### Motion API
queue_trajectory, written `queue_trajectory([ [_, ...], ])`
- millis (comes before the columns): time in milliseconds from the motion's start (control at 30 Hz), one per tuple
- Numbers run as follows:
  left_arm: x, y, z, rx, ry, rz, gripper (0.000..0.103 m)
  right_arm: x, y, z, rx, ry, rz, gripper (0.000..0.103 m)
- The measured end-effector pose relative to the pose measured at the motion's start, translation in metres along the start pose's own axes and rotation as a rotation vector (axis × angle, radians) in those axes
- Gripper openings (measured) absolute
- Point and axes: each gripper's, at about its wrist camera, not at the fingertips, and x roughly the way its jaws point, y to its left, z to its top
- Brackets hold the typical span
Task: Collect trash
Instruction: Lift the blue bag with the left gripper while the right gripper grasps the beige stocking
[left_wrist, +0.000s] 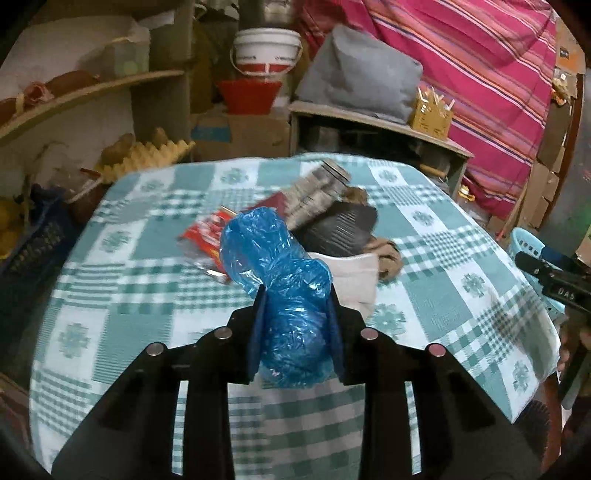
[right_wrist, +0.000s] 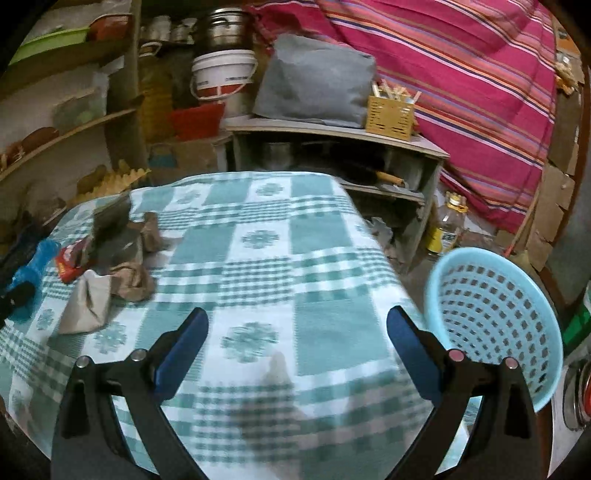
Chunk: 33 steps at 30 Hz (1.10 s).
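Observation:
My left gripper (left_wrist: 295, 295) is shut on a crumpled blue plastic bag (left_wrist: 280, 266), held above the green checked tablecloth (left_wrist: 147, 288). Behind it lies a heap of trash: a red wrapper (left_wrist: 203, 236), a black crumpled bag (left_wrist: 340, 229), a printed paper roll (left_wrist: 321, 188), a white wad (left_wrist: 354, 277) and brown paper (left_wrist: 388, 254). My right gripper (right_wrist: 297, 317) stands open over bare cloth (right_wrist: 277, 221), nothing between its fingers. The heap, with its red wrapper (right_wrist: 70, 262) and white wad (right_wrist: 86, 306), lies far to its left. A light blue basket (right_wrist: 495, 317) sits just right of it, off the table's edge.
Behind the table stands a low shelf unit (right_wrist: 332, 129) with a grey cushion (right_wrist: 314, 81) and a yellow box (right_wrist: 389, 110). A white bucket (right_wrist: 221, 74) and red tub (right_wrist: 195, 118) sit beside it. A bottle (right_wrist: 447, 225) stands on the floor.

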Motion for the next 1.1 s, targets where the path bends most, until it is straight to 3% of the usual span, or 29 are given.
queue_trajectory([
  [600, 0.004, 0.079, 0.004, -0.098, -0.019, 0.084, 0.028, 0.049, 0.112, 0.013, -0.15, 0.063, 0.097, 0.095],
  [1100, 0.013, 0.091, 0.007, -0.103, -0.022, 0.089, 0.028, 0.087, 0.149, 0.016, -0.195, 0.127, 0.125, 0.094],
])
